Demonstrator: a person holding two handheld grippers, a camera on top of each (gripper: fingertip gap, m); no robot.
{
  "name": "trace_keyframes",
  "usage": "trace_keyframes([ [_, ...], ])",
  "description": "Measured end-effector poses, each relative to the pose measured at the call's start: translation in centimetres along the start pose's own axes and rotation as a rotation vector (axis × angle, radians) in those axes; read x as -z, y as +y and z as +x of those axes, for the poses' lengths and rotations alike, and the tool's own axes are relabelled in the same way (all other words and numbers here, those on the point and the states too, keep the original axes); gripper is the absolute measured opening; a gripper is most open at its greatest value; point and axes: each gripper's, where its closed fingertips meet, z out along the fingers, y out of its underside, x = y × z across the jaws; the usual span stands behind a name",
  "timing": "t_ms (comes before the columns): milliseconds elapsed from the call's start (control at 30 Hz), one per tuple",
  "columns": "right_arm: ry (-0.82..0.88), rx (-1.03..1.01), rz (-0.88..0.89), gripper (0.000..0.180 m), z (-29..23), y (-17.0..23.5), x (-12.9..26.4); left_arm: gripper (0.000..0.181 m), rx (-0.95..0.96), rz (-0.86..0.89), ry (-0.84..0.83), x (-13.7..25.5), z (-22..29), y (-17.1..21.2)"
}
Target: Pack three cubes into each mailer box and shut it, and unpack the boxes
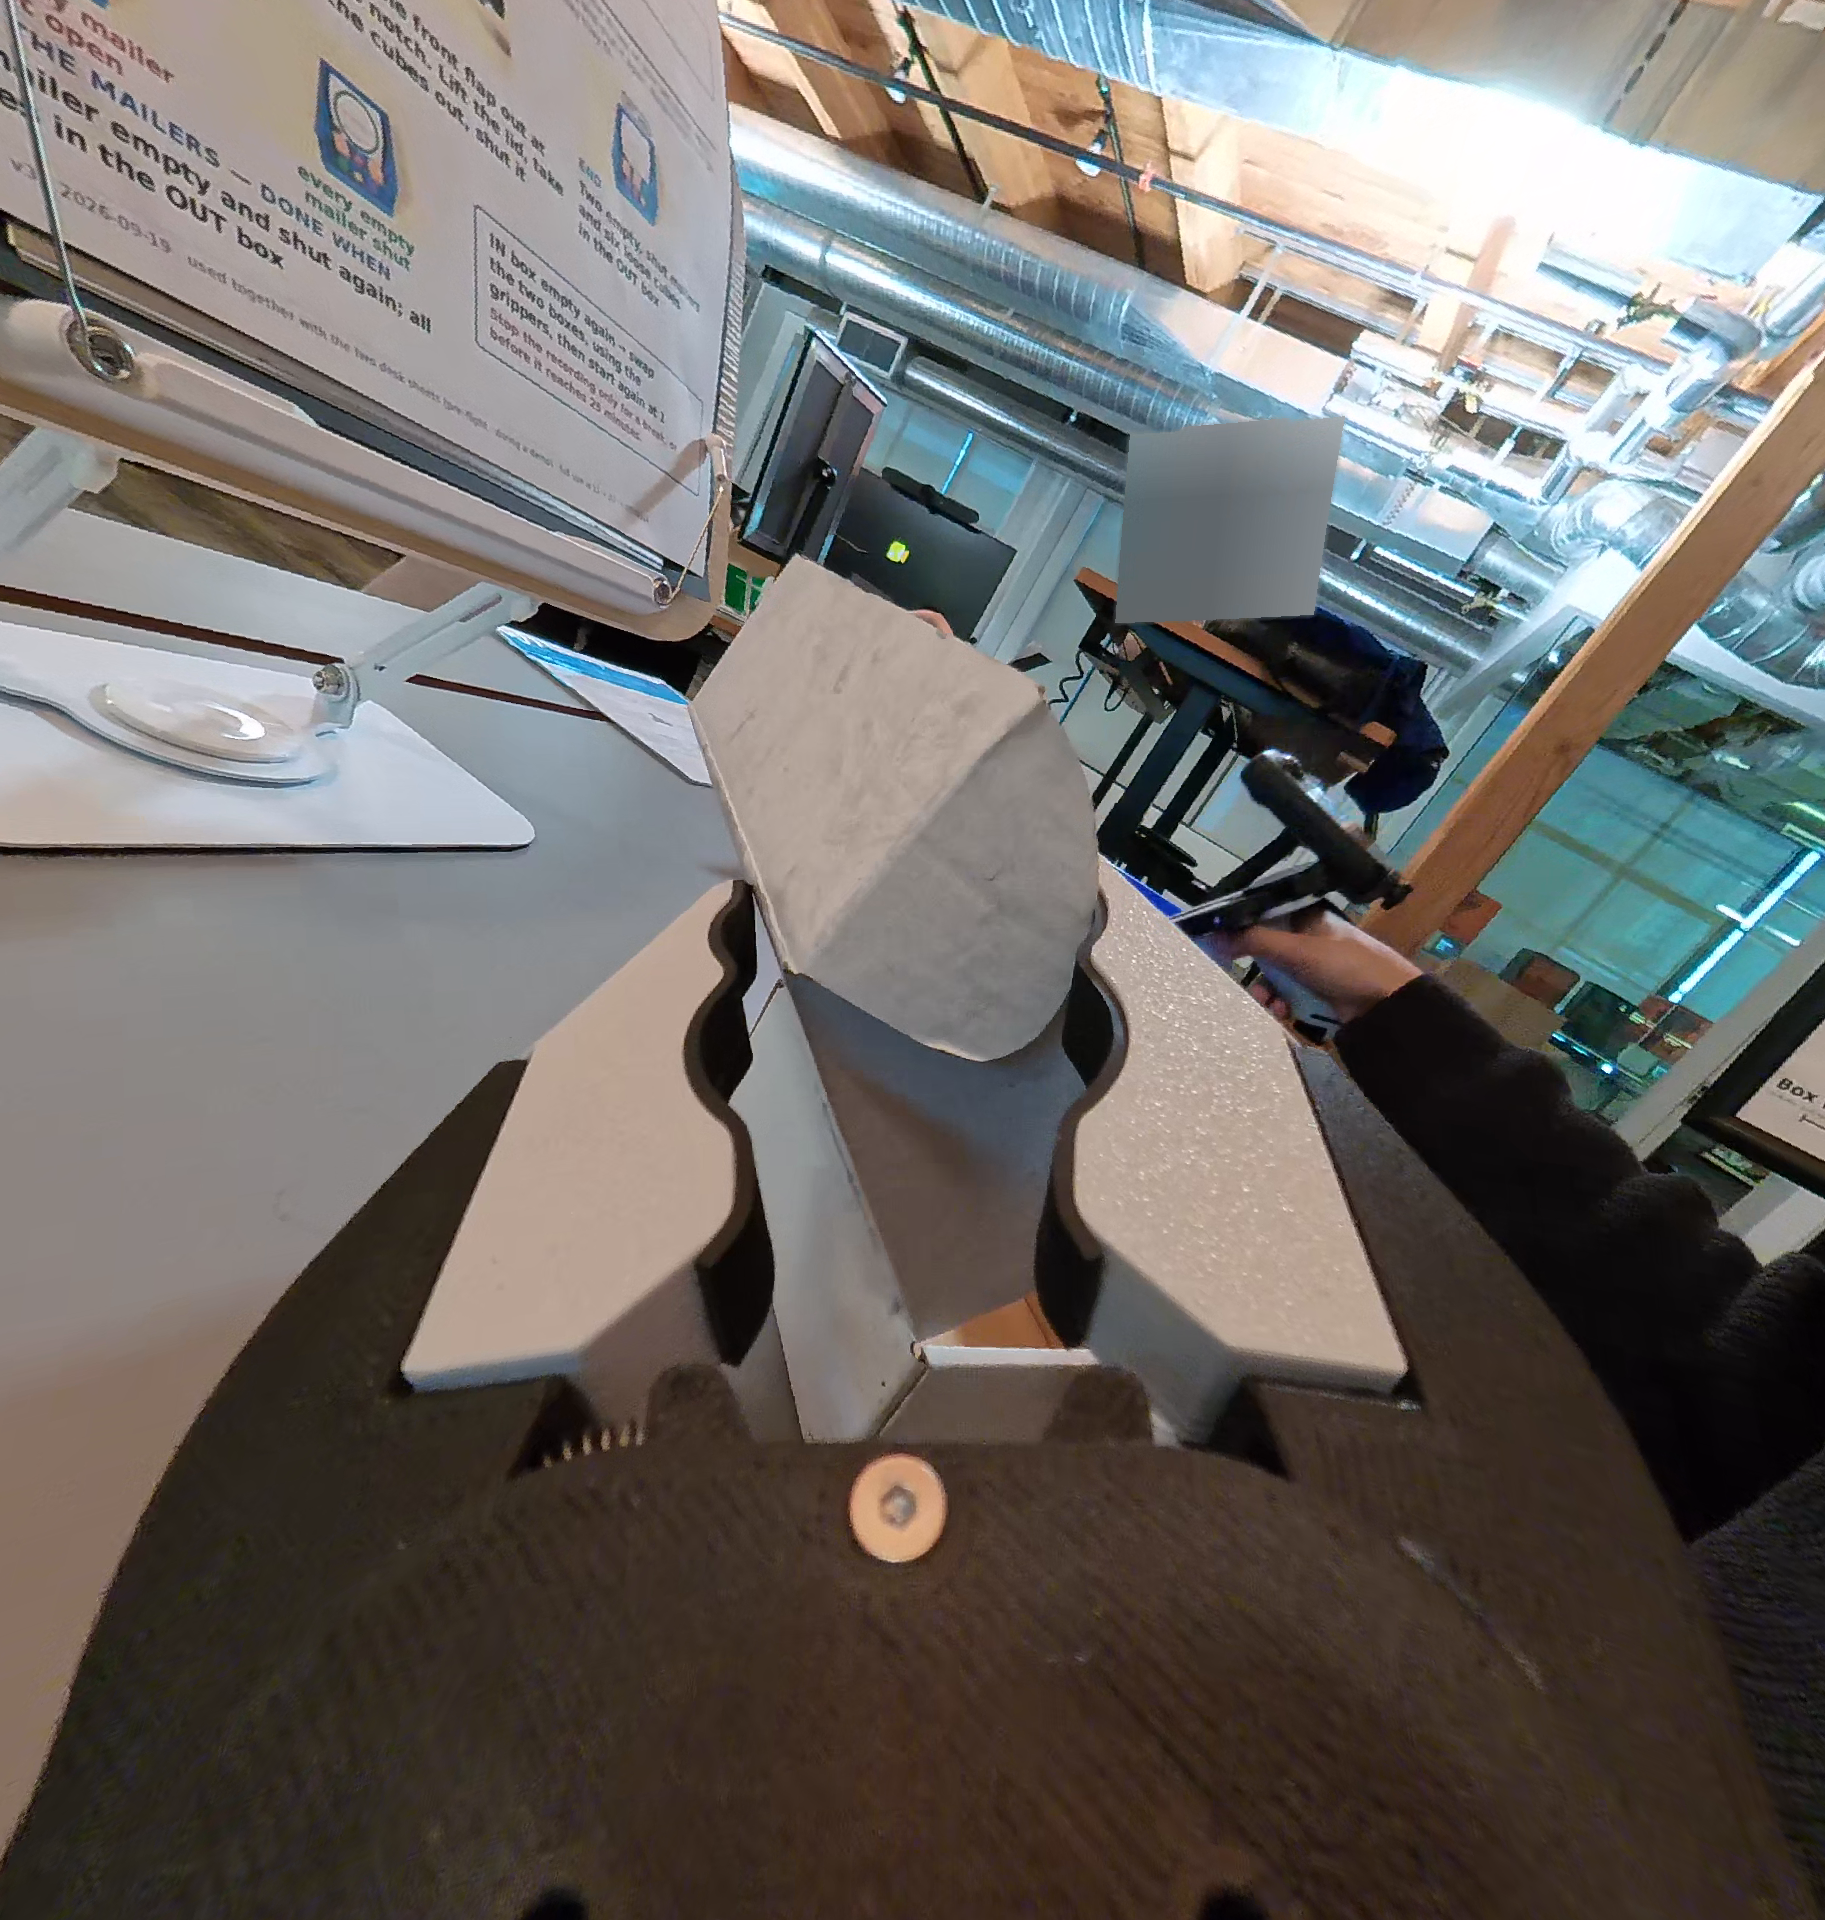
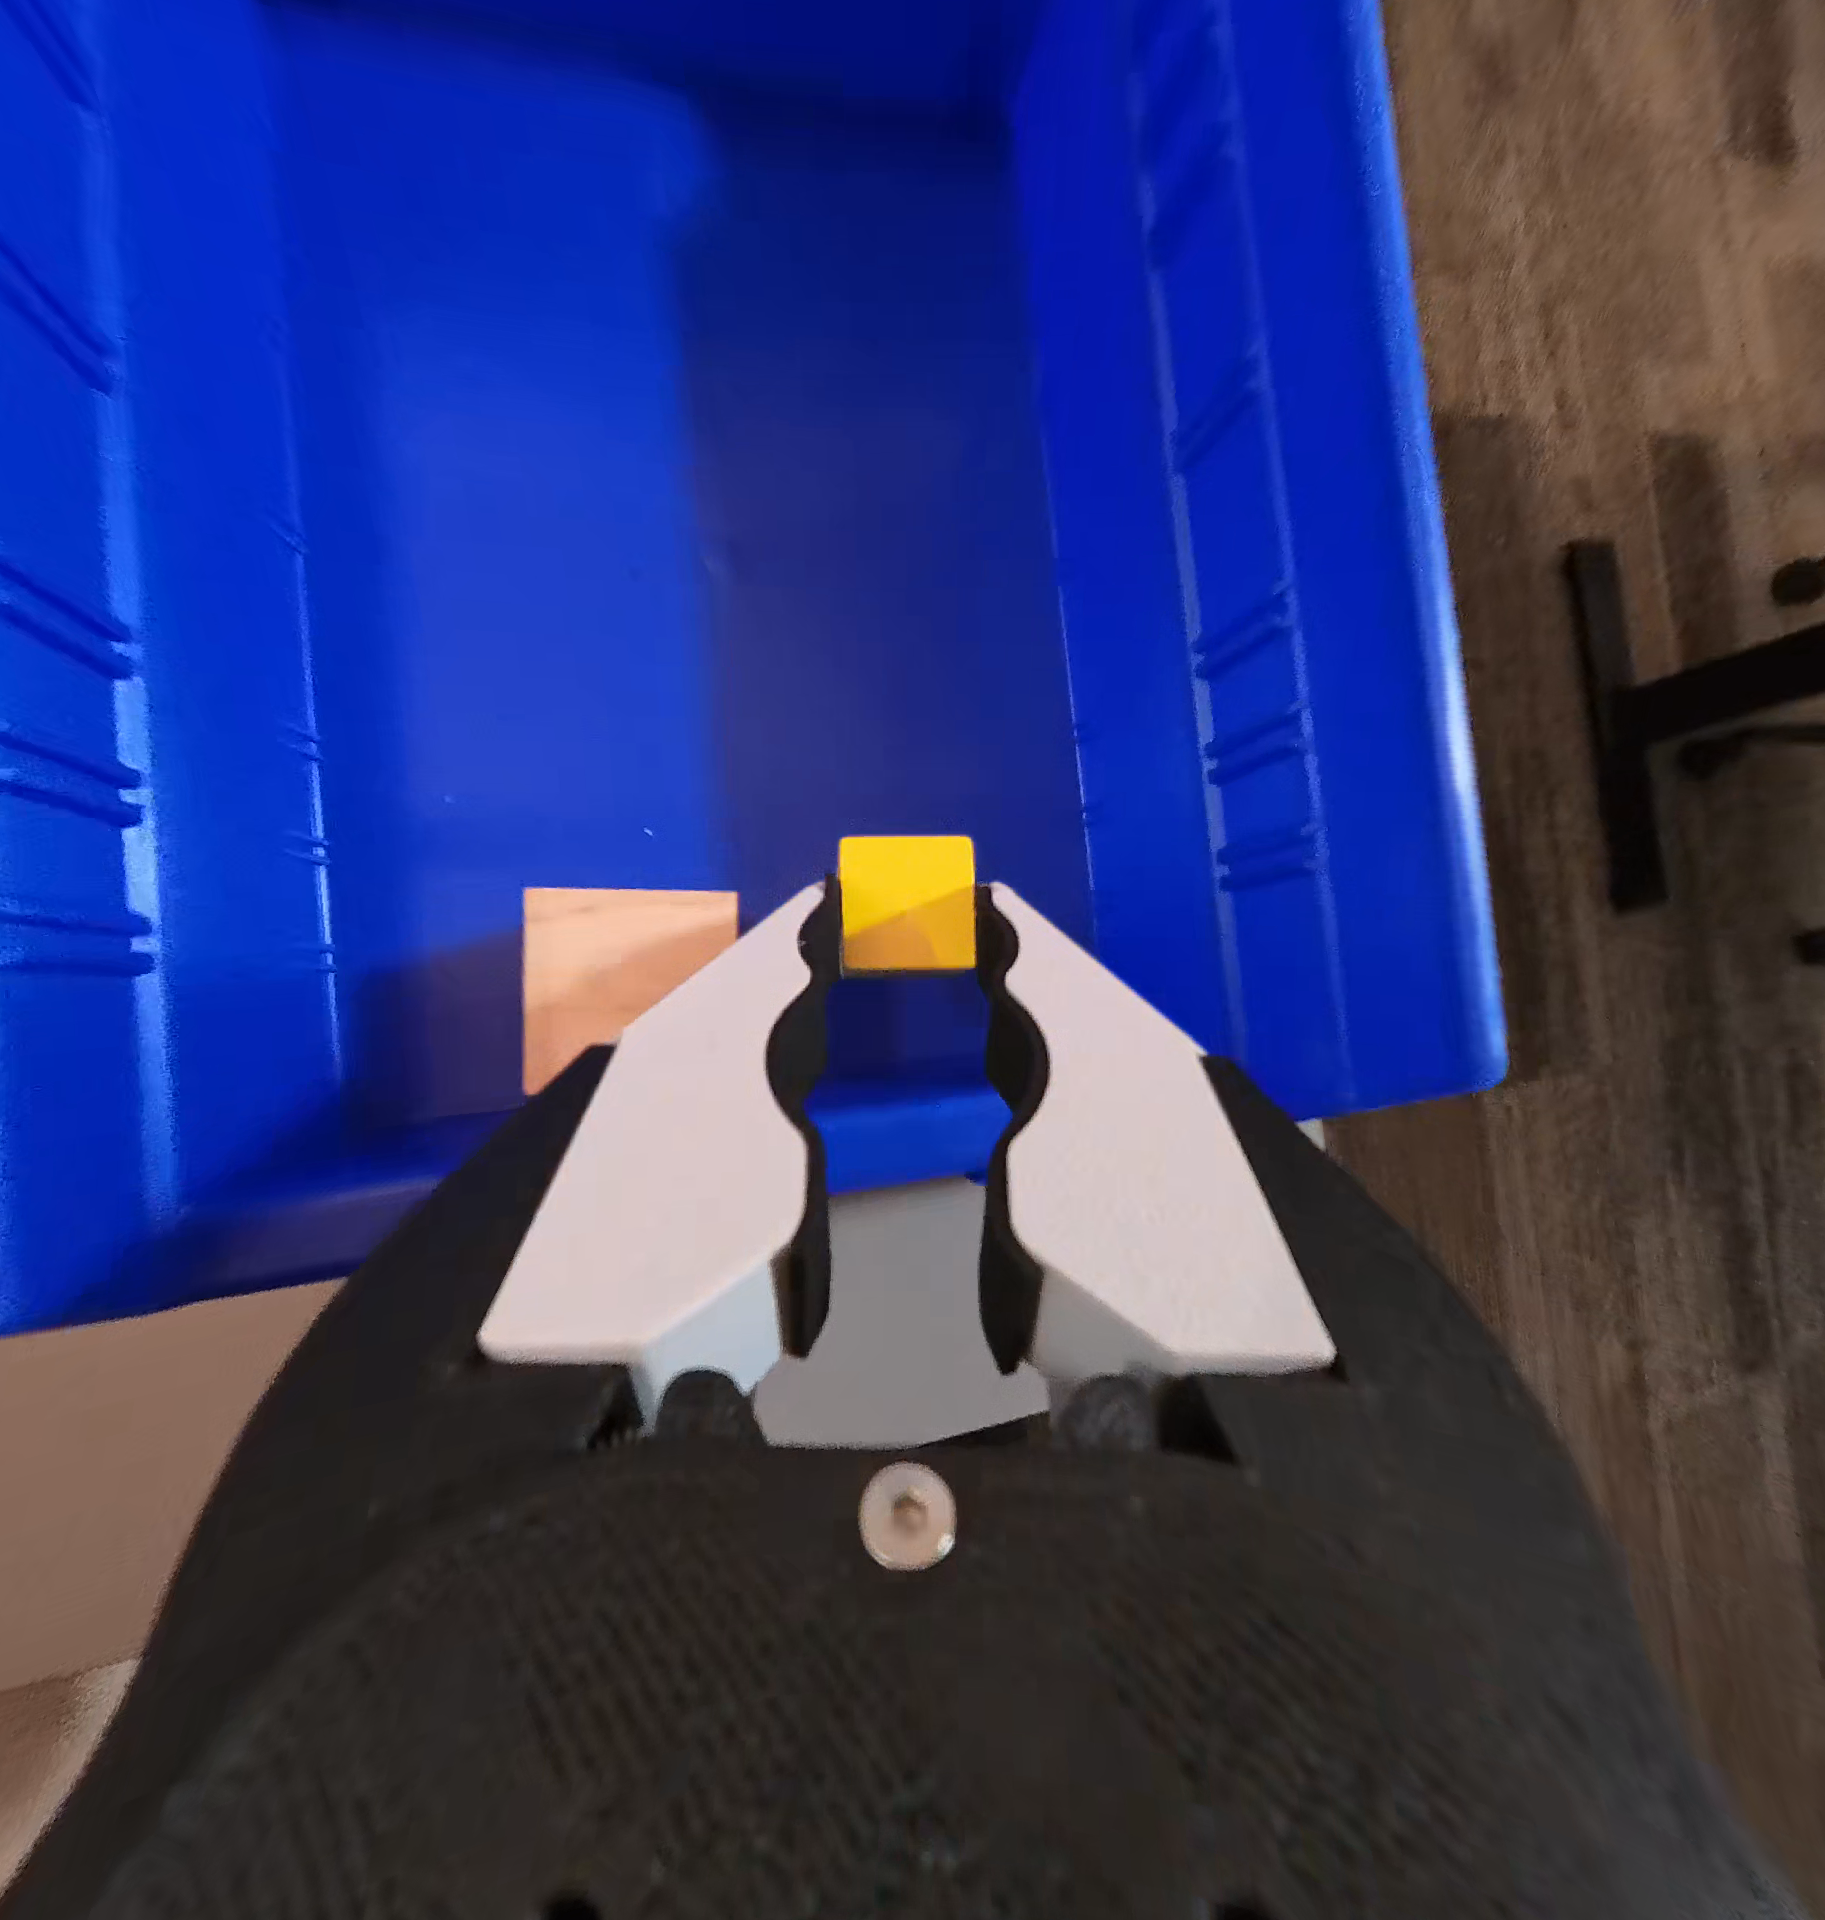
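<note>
- Exposed ducts and timber beams hang over a grey desk (image 1: 264, 1039).
- Left tool (image 1: 908, 997) grips an opened white mailer box (image 1: 887, 831).
- Right tool (image 2: 906, 920) pinches a yellow cube (image 2: 906, 894) above a blue bin (image 2: 575, 468); a wooden cube (image 2: 617, 956) lies inside.

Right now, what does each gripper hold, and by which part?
Right gripper: yellow cube, by two opposite sides. Left gripper: mailer box, hold unclear.

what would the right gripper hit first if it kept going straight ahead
Probably the floor of the blue bin. The right gripper, shut on the yellow cube, points into it; depth is unclear.
</note>
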Motion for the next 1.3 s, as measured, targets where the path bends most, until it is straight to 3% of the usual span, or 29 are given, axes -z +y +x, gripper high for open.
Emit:
trace_keyframes([
  [267, -0.007, -0.012, -0.086, 0.024, -0.2, 1.7, -1.2, 0.059, 0.016, -0.001, 0.003, 0.2, -0.2, 0.0],
  [367, -0.002, -0.012, -0.092, 0.032, -0.1, 1.7, -0.9, 0.059, 0.015, -0.002, 0.003, 0.2, -0.2, 0.0],
  [500, -0.009, -0.002, 0.079, 0.032, -1.3, -2.5, 2.6, 0.059, 0.016, 0.001, 0.004, 0.2, -0.2, 0.0],
  [667, -0.342, 0.147, 0.479, 0.031, -13.7, -10.5, 11.6, 0.059, 0.029, 0.005, 0.004, 0.1, -0.3, 0.0],
  [800, -0.522, 0.346, 0.641, 0.031, -26.1, -11.5, 16.1, 0.059, 0.024, 0.005, 0.002, 0.1, -0.2, 0.0],
  [1000, -0.671, 0.653, 0.458, 0.031, -39.5, -5.3, 12.7, 0.058, 0.022, 0.004, 0.001, 0.3, -0.2, 0.0],
  [1167, -0.485, 0.857, 0.310, 0.036, -41.4, -3.9, 8.1, 0.059, 0.015, 0.004, 0.007, 0.2, 0.0, 0.0],
  [1300, -0.543, 0.844, 0.208, 0.038, -42.2, -3.2, 6.7, 0.060, 0.011, 0.001, 0.008, 0.2, -0.1, 0.0],
])
